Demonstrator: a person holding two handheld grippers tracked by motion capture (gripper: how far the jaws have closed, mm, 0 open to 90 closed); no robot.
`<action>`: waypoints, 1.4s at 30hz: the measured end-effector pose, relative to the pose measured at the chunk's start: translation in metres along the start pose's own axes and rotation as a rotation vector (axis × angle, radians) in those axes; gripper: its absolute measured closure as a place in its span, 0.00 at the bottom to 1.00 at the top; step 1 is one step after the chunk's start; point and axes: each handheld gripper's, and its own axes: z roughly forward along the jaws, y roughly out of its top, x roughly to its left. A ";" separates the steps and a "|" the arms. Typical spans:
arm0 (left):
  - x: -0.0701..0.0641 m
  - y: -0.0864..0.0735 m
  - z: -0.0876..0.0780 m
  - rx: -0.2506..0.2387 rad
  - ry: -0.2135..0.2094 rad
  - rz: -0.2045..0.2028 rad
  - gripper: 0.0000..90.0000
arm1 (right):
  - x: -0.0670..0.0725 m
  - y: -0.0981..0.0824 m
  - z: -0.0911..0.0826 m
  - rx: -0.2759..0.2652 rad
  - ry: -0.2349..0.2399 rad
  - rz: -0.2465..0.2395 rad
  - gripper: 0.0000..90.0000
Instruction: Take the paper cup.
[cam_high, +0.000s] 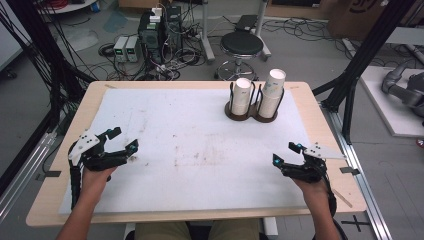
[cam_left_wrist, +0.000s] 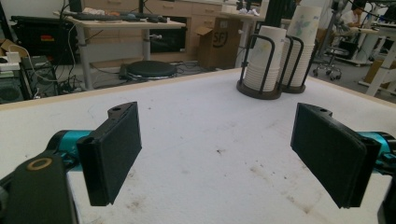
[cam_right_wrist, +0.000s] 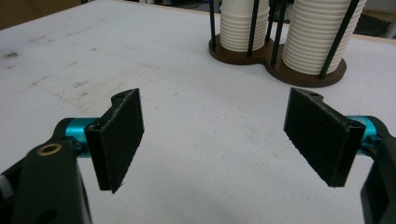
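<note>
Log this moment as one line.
left tongs: open, empty | right tongs: open, empty | cup stacks: in holder, far right | contact: none

The high view looks down from above the person's side, far enough to see the whole table (cam_high: 320, 130). Each gripper view sits low and close over the white mat (cam_left_wrist: 196, 140), facing forward. All three see the cup holder (cam_high: 251, 113) with its paper cup stacks (cam_right_wrist: 243, 25).
</note>
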 end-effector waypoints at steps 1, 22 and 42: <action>0.000 0.000 0.000 -0.001 0.001 -0.004 0.18 | -0.001 0.000 0.000 0.001 -0.002 0.002 0.23; -0.005 0.000 0.000 0.013 -0.017 0.004 0.18 | 0.002 0.015 0.004 -0.038 0.021 0.038 0.23; -0.004 -0.003 0.005 0.026 -0.037 0.004 0.18 | 0.001 0.105 0.065 -0.008 0.092 -0.026 0.23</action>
